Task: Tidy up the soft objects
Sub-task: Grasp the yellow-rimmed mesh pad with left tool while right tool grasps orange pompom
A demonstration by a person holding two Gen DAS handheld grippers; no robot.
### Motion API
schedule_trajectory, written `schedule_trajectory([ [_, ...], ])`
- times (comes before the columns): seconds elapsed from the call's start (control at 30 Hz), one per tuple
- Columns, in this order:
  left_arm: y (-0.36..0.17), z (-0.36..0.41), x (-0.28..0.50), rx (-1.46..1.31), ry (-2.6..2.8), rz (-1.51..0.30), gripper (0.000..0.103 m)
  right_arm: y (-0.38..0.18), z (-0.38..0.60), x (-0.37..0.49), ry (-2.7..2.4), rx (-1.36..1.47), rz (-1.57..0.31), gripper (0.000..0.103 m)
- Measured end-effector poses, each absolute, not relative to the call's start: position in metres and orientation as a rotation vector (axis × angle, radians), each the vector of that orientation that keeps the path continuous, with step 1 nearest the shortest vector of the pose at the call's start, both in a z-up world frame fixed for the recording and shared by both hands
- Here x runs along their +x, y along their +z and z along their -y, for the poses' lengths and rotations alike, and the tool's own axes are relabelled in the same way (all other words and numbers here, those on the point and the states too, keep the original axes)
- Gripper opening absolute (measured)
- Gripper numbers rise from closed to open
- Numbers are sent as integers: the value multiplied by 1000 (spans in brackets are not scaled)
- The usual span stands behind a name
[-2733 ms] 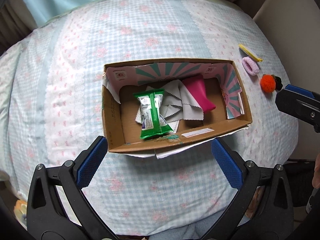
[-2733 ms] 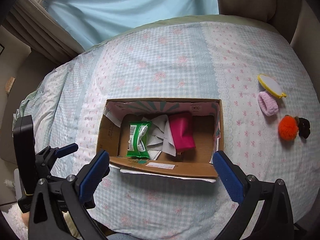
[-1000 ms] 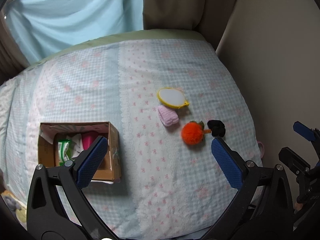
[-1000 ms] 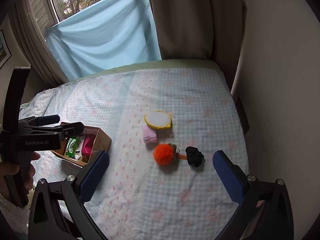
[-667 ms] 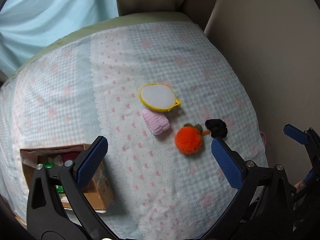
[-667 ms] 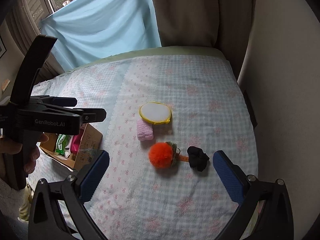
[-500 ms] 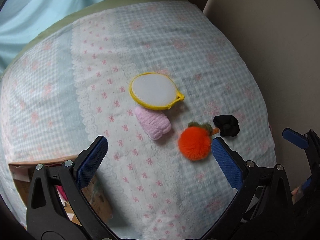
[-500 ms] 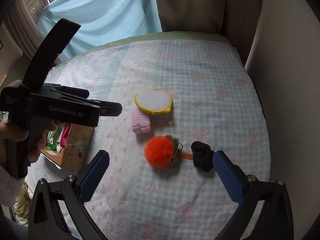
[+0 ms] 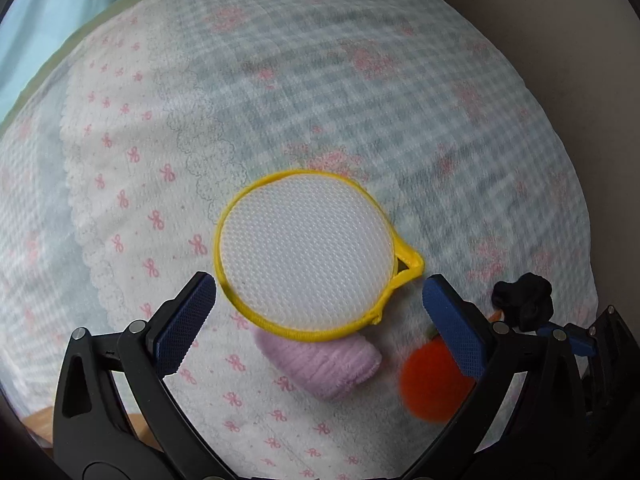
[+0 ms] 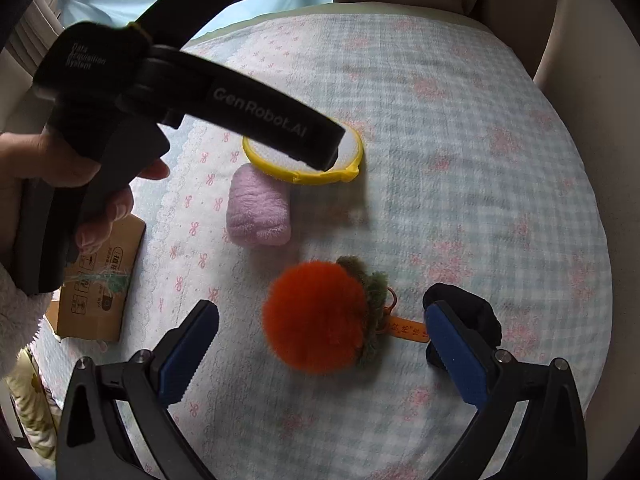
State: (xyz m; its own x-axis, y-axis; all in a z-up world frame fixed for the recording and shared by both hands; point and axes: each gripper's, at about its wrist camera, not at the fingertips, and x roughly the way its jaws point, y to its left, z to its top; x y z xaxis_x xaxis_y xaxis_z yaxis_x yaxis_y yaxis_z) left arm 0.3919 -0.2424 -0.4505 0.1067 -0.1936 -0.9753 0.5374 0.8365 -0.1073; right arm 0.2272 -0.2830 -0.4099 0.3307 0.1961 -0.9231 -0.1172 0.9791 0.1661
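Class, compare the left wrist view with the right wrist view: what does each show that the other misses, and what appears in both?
Only the left wrist view shows the yellow-rimmed mesh pad whole, framed by the open left tool.

Only the right wrist view shows the cardboard box, a hand gripping the left tool's handle, and the open right tool around the orange pompom.

Both show the pad, the pompom, the lilac fuzzy roll, the black scrunchie and the checked bedspread.

Both wrist cameras look steeply down at the bedspread point(image 9: 360, 80) from close above, sharing the yellow-rimmed mesh pad point(image 9: 306, 252) and orange pompom point(image 10: 316, 316).
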Motion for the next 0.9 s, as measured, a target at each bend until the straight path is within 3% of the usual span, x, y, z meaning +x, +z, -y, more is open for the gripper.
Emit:
schedule_trajectory([
  [0.27,-491,251,416,336,-540,-1410,103,-446,269,241,226,14,-1275,103],
  [0.4,-502,253,418,340,-546,-1413,103,-460,265,243,232,12,-1321,89],
  [0.53,-514,257,417,365,-545,-1415,103,-468,261,243,225,-13,-1333,86],
  [0.63,-516,258,418,368,-548,-1403,100,-470,252,243,216,-78,-1327,68],
  [0.7,-517,261,417,368,-552,-1395,95,-471,246,244,218,-122,-1323,49],
  [0.9,-506,265,410,365,-564,-1386,77,-468,248,248,208,-90,-1321,39],
])
